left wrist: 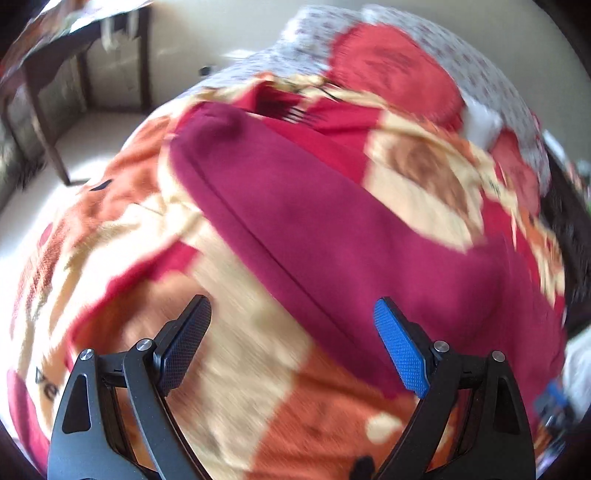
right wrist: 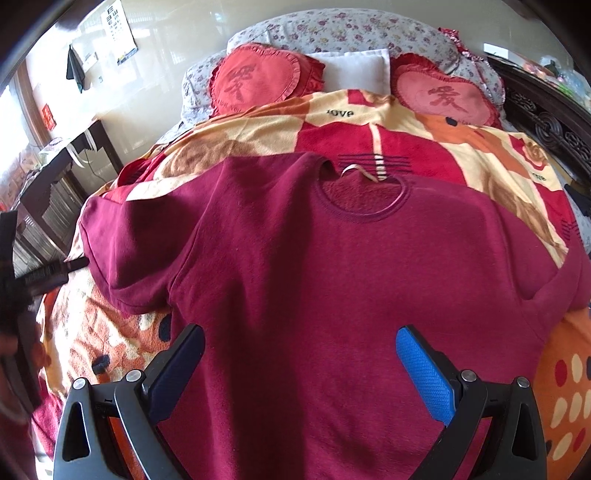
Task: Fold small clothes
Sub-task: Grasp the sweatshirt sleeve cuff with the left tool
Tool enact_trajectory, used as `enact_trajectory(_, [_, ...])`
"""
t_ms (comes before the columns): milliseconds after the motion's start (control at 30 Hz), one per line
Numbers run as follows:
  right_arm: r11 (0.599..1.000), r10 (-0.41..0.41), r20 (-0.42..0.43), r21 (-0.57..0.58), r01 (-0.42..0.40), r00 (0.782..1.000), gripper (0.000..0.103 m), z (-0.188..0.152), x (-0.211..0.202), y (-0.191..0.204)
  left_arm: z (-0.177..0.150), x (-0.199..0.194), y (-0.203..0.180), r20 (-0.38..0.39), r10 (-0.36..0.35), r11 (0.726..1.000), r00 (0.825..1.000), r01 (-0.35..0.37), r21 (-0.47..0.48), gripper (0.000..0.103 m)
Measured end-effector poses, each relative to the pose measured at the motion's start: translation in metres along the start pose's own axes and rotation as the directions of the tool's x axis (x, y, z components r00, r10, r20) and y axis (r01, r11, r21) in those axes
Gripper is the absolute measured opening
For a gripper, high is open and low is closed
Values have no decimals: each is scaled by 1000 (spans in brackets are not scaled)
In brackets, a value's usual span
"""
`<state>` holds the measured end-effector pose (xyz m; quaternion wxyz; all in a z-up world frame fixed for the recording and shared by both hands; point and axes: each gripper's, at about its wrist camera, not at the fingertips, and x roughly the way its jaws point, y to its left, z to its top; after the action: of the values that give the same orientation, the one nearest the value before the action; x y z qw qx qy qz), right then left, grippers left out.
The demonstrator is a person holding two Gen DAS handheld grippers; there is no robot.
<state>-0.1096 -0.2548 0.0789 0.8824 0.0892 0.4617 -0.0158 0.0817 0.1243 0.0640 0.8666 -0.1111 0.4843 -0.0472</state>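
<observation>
A maroon short-sleeved shirt [right wrist: 332, 266] lies spread flat, collar away from me, on a red, orange and cream patterned blanket [right wrist: 258, 136]. Its left sleeve [right wrist: 122, 251] is partly folded over. My right gripper [right wrist: 299, 354] is open and empty, hovering over the lower middle of the shirt. My left gripper [left wrist: 291, 317] is open and empty above the shirt's left side [left wrist: 314, 229] and the blanket [left wrist: 240, 350]; that view is motion-blurred. The left gripper's dark tip [right wrist: 55, 273] shows beside the left sleeve in the right wrist view.
Two red heart-shaped cushions [right wrist: 258, 77] [right wrist: 443, 92], a white pillow [right wrist: 354, 66] and a floral quilt [right wrist: 332, 29] lie at the head of the bed. A dark wooden table [right wrist: 62, 158] stands left of the bed. A carved dark headboard [right wrist: 546, 118] is at the right.
</observation>
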Motion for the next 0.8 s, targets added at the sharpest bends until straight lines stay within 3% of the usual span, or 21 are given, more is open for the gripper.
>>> enact_trajectory(133, [1000, 8, -11, -4, -8, 1000, 103, 0, 5, 0, 31, 9, 40, 18, -27, 991, 999, 29, -132, 87])
enact_trajectory(333, [999, 25, -40, 29, -24, 999, 103, 1, 18, -6, 66, 32, 69, 13, -8, 983, 1000, 10, -184, 82])
enact_trajectory(500, [999, 39, -60, 38, -37, 997, 103, 1, 28, -5, 77, 59, 86, -29, -80, 961, 996, 69, -267, 68])
enact_trajectory(667, [999, 37, -75, 22, -36, 997, 103, 1, 34, -2, 83, 67, 86, -2, -119, 950, 993, 113, -292, 53])
enact_trajectory(733, [999, 38, -81, 28, -36, 996, 103, 1, 37, -4, 86, 68, 84, 3, -110, 955, 994, 106, -277, 49])
enact_trajectory(800, [998, 41, -85, 41, -38, 996, 103, 0, 38, -7, 88, 69, 80, 6, -92, 961, 996, 90, -262, 36])
